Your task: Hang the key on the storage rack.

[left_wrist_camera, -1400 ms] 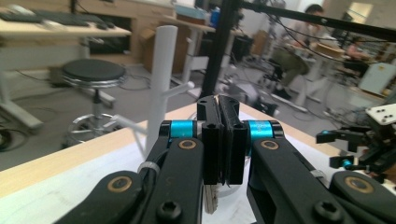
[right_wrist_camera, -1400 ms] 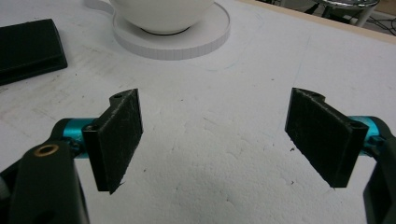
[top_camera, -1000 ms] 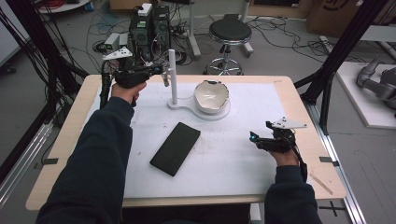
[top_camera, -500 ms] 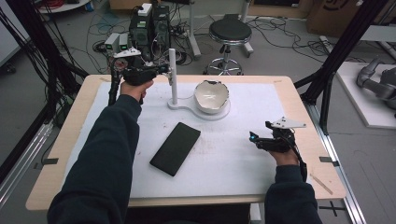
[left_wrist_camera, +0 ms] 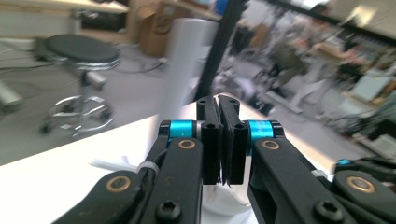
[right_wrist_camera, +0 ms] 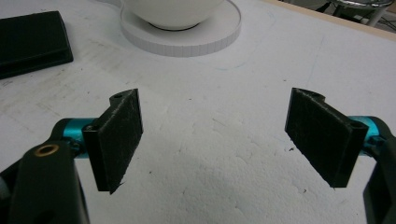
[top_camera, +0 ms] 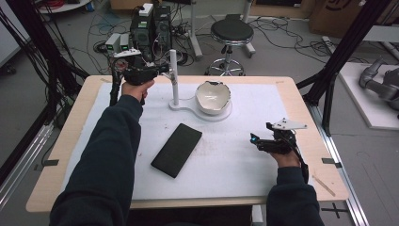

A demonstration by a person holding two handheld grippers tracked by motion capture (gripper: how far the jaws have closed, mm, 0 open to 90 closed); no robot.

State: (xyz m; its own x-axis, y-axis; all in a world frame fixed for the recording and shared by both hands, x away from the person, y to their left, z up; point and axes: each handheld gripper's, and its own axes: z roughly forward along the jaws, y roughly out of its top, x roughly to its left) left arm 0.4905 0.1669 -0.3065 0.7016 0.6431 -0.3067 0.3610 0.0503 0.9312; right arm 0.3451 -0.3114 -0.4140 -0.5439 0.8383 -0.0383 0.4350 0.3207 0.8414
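High view: left gripper (top_camera: 162, 70) held raised at the table's far left, beside the white upright post (top_camera: 173, 75); right gripper (top_camera: 261, 141) low over the white mat (top_camera: 235, 160) at right. White bowl (top_camera: 212, 96) on its round base; contents not discernible. Black flat slab (top_camera: 177, 149) lies mid-mat.

Left gripper view: jaws pressed together, nothing between; post just behind.

Right gripper view: jaws spread wide over bare mat.
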